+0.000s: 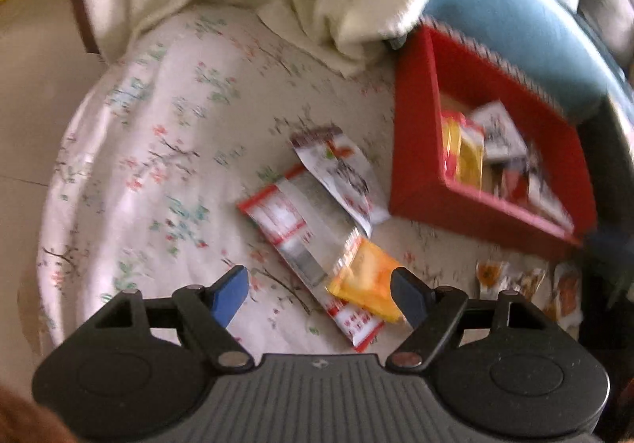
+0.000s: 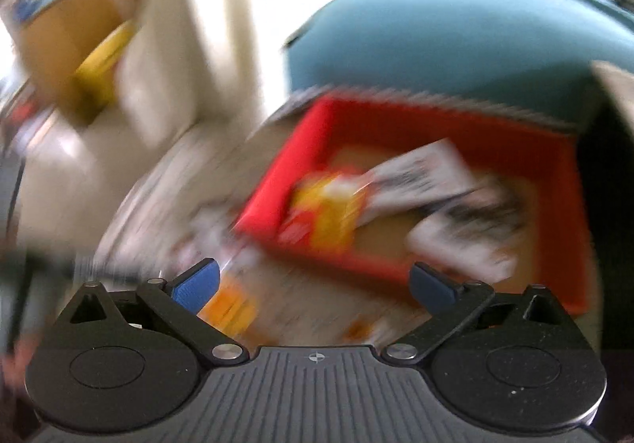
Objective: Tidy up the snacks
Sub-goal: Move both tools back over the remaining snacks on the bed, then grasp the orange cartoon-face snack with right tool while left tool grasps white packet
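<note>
Seen from the left wrist view: left gripper [image 1: 320, 290] with jaws spread and empty, nothing between the blue pads. Lying just ahead of the jaws, in the lower centre of the frame, a flat yellow-orange foil snack packet [image 1: 366, 280], touching or nearly touching the right-hand pad, resting on the lower end of a long red-and-white snack wrapper [image 1: 307, 241]. Long axis of that wrapper running diagonally, from middle left down toward lower right. Above it, a white printed snack pouch [image 1: 340, 173], also slanted, overlapping the wrapper's upper end. All three on a floral patterned bedsheet [image 1: 158, 149]. To the right of the frame, an open red rectangular box [image 1: 416, 149] already holding several packets, well apart from the yellow one.

From the right wrist view, heavily blurred: right gripper [image 2: 315, 286] with jaws spread wide and empty, hanging near the box's front rim.

Judged nearer the loose packets: the left hand. Likely needed: a small shift toward the right of the frame to centre the yellow packet.
</note>
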